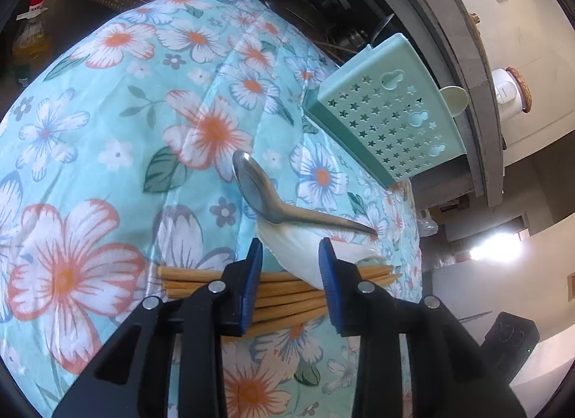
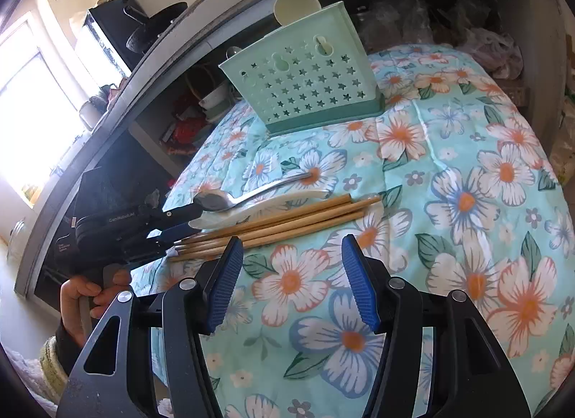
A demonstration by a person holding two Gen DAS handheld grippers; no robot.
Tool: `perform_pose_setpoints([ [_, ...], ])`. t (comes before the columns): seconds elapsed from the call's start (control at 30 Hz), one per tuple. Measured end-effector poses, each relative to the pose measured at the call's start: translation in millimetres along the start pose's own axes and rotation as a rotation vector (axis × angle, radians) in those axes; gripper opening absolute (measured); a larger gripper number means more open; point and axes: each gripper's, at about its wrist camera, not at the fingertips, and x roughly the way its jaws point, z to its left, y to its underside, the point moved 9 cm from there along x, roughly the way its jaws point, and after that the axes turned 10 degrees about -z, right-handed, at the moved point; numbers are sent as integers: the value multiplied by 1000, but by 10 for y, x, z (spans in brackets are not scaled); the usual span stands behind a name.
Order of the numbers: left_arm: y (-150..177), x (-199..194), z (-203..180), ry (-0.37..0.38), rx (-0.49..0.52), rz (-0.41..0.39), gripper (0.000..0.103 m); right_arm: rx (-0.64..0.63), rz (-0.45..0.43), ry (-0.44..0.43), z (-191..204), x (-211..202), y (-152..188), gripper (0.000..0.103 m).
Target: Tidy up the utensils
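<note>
A metal spoon (image 1: 266, 198) lies on a white ceramic spoon (image 1: 305, 249), beside a bundle of several wooden chopsticks (image 1: 287, 295), on a floral cloth. My left gripper (image 1: 290, 249) is open, its jaws on either side of the white spoon's bowl, above the chopsticks. In the right wrist view the same metal spoon (image 2: 237, 195), white spoon (image 2: 266, 206) and chopsticks (image 2: 280, 220) lie ahead of my right gripper (image 2: 293, 247), which is open and empty just short of the chopsticks. The left gripper (image 2: 179, 216) shows there at the spoon bowls. A mint green perforated utensil holder (image 1: 388, 116) (image 2: 305, 76) stands beyond.
The floral cloth (image 1: 107, 130) (image 2: 467, 184) covers the table. A cream round piece (image 2: 296, 6) sticks up behind the holder. A shelf unit with bowls and bags (image 2: 201, 101) lies behind the table. An oil bottle (image 1: 30, 40) stands far left. A black box (image 1: 510, 342) sits lower right.
</note>
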Motion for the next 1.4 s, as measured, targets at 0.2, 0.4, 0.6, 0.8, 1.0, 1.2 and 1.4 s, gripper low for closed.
perform_pose_setpoints([
  [0.2, 1, 26, 63, -85, 48, -25, 13, 15, -9, -6, -38, -36, -16, 55],
  [0.4, -58, -74, 131, -94, 34, -43, 7, 26, -14, 2, -88, -49, -26, 55],
  [0.6, -332, -350, 358, -164, 16, -134, 6, 25, -21, 4, -90, -69, -35, 55],
  [0.8, -459, -482, 642, -150, -92, -140, 7, 21, -14, 6, -63, -58, -31, 55],
  [1.0, -354, -445, 740, -126, -158, -112, 15, 4, -18, 7, -16, -59, -50, 55],
  [1.2, -336, -319, 785, -129, -165, -115, 14, -9, -1, 17, 19, -27, -24, 55],
  [1.4, -349, -333, 772, -108, -135, -127, 9, -40, 13, 33, 105, 22, -16, 55],
])
